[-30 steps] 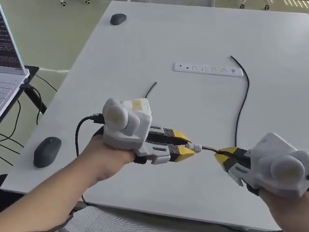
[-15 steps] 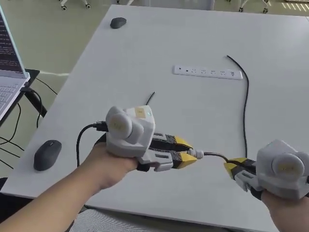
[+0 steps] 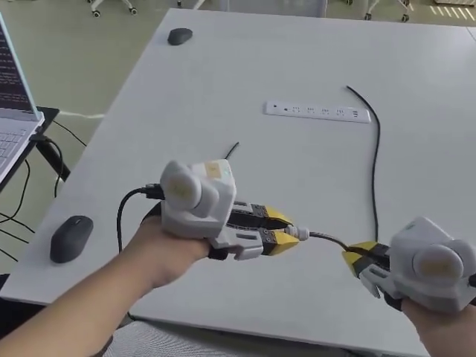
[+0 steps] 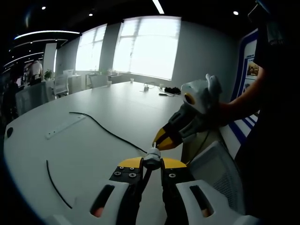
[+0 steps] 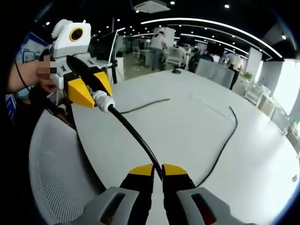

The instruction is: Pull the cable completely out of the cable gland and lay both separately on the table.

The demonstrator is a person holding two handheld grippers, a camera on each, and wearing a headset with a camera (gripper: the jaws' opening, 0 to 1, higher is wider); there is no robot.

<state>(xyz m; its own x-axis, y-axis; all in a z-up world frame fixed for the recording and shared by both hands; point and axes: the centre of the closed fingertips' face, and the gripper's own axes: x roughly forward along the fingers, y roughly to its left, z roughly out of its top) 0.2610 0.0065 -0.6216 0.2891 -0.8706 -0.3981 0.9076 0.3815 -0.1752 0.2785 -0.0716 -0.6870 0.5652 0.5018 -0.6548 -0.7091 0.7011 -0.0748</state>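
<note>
**Cable not yet out of gland, both grippers clamped**

Left gripper (image 3: pixel 288 238) is clenched on the cable gland (image 3: pixel 298 233), held above the near edge of the table (image 3: pixel 223 67). Right gripper (image 3: pixel 354 255) pinches the cable (image 3: pixel 327 239) close to the gland's right. The cable's axis runs left-right between them, so the pull likely goes along that line, grippers moving apart. No brands are legible, and the text on the laptop (image 3: pixel 13 111) is too small to read.

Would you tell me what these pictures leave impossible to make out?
- Head view: the left gripper hides how far the cable sits inside the gland.
- Head view: the right gripper hides whether the cable joins the long cord on the table.
- Head view: the laptop is cut by the left edge.
</note>
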